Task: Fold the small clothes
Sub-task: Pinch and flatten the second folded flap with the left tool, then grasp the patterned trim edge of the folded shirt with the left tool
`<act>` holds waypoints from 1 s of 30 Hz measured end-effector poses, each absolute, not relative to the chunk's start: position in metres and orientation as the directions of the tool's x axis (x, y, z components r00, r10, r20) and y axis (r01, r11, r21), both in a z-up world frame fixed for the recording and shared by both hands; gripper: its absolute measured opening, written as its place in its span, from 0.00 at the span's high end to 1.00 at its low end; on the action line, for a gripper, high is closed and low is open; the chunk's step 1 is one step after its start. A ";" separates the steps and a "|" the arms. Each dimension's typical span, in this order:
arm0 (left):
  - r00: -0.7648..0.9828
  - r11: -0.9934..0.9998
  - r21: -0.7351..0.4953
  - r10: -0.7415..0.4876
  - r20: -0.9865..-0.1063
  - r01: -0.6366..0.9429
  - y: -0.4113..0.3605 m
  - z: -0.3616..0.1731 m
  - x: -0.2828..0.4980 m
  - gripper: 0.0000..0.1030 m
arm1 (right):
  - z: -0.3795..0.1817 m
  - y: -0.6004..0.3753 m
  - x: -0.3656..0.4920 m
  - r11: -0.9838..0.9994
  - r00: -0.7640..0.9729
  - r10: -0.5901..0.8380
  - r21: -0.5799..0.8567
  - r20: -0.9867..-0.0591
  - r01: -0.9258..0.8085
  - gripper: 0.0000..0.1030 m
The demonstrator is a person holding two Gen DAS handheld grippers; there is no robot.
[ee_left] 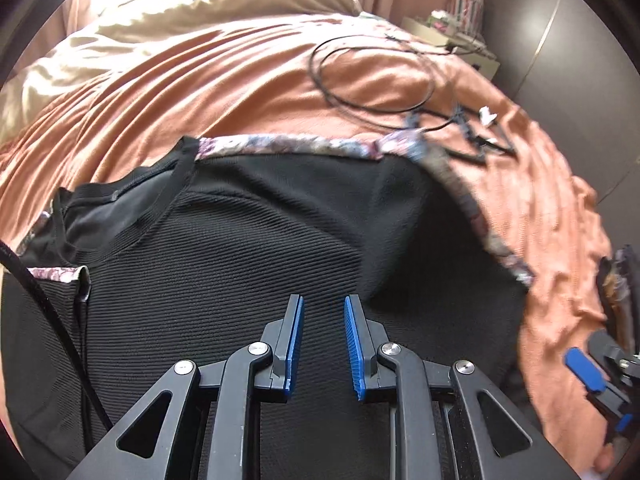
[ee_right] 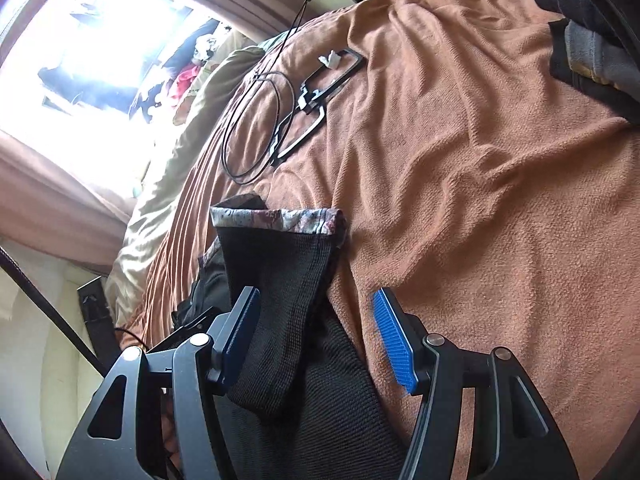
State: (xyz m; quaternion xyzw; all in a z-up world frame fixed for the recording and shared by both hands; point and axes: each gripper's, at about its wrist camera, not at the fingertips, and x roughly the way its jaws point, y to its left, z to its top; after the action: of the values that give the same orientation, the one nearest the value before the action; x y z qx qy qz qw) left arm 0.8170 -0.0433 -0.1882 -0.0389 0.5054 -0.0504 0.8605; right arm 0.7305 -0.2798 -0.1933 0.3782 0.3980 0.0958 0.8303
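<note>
A black ribbed garment with floral-patterned trim lies spread on the orange bed cover. My left gripper hovers over its middle, jaws slightly apart and empty. In the right wrist view a folded-up part of the same garment with its floral hem rises between the fingers of my right gripper. The jaws are wide open and the cloth rests against the left finger. The right gripper also shows at the right edge of the left wrist view.
A looped black cable and a black frame-like object lie on the orange cover beyond the garment. A beige duvet lies at the bed's head. Dark clothes sit at the far right. A bedside unit stands behind.
</note>
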 end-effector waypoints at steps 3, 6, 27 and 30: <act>0.495 0.986 -0.139 -0.168 -0.853 0.094 -0.057 -0.177 0.813 0.78 | -0.191 -0.286 0.727 0.700 0.682 0.439 0.699 -0.585 0.149 0.51; 0.482 0.974 -0.173 -0.224 -0.847 0.148 -0.077 -0.173 0.811 0.77 | -0.191 -0.292 0.725 0.690 0.694 0.430 0.706 -0.578 0.161 0.58; 0.405 0.951 -0.110 -0.225 -0.886 0.288 -0.189 -0.224 0.826 0.56 | -0.199 -0.317 0.706 0.606 0.708 0.399 0.747 -0.583 0.274 0.80; 0.412 0.956 -0.126 -0.229 -0.882 0.264 -0.186 -0.226 0.830 0.63 | -0.199 -0.312 0.706 0.598 0.699 0.420 0.755 -0.579 0.267 0.80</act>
State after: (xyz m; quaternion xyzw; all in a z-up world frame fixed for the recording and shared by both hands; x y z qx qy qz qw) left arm 0.8300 -0.1857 -0.2264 0.0164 0.5220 -0.1468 0.8401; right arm 0.7063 -0.3123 -0.1989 0.4457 0.3852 0.0473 0.8067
